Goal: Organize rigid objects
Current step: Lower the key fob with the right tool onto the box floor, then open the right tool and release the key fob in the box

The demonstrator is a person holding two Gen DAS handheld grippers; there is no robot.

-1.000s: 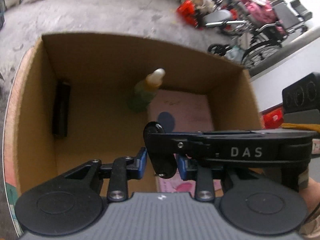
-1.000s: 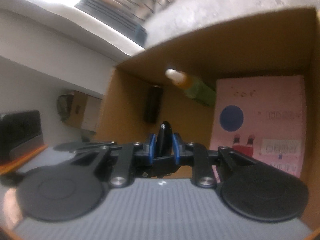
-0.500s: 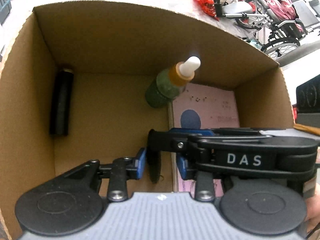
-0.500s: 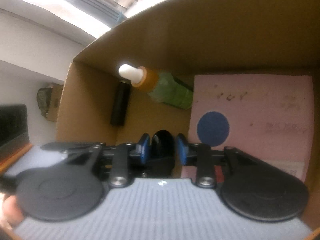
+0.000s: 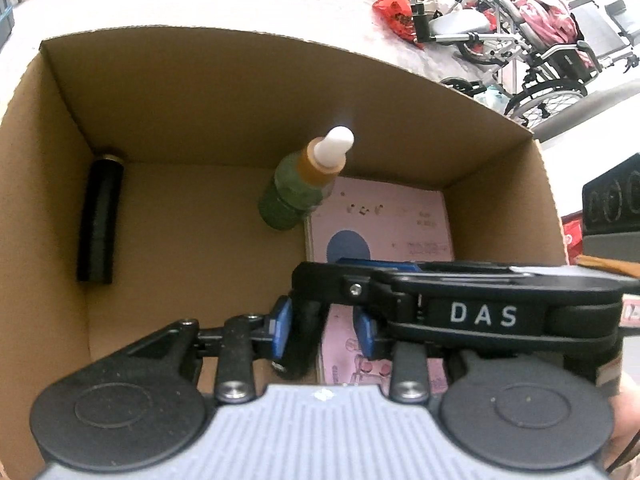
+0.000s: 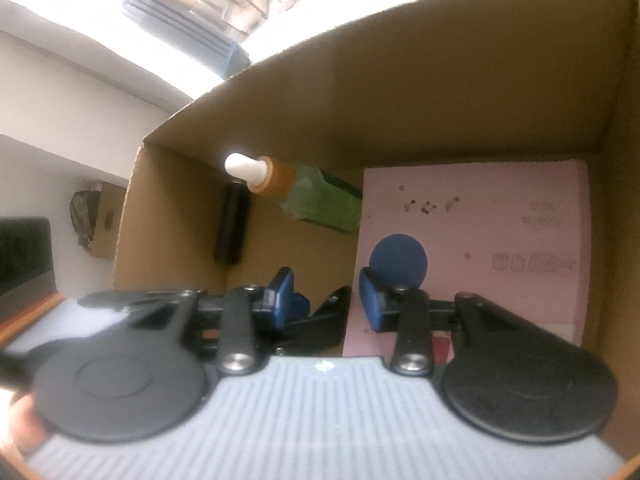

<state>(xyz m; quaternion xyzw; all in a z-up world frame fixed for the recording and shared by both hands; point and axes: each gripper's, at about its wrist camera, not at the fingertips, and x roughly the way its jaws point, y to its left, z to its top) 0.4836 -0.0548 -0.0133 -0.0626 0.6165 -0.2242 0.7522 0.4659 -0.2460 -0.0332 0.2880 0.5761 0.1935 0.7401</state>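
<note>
- Left gripper (image 5: 322, 328): blue pads part open, not clenched. A small black piece (image 5: 304, 340) stands edge-on between them, close against one pad. The pink book shows through the gap to the other pad.
- Right gripper (image 6: 326, 294): it reaches in across the left one from the side, and its jaws are opening. The black piece sits low between its pads with space on both sides, so it is released. Whether the piece rests on the box floor I cannot tell.
- In the left wrist view, white capitals on the flank of the right gripper read "DAS".
- Box (image 5: 200, 92): plain brown cardboard, open at the top. Both grippers point down into it, and the black piece is inside near the front, just beside the edge of the book.
- Book (image 5: 384, 216): pink, lying flat in one corner of the floor. It has a dark blue disc on the cover; its small print is too blurred to read.
- Bottle (image 5: 296, 192): green, with an orange collar and white tip. It stands tilted at the far edge of the book and touches it.
- Tube (image 5: 98, 220): black, lying along the opposite side wall, well apart from the bottle.
- Beyond the box is pale concrete ground, with a red bag (image 5: 394, 12) and wheelchairs (image 5: 540, 52) far off.
</note>
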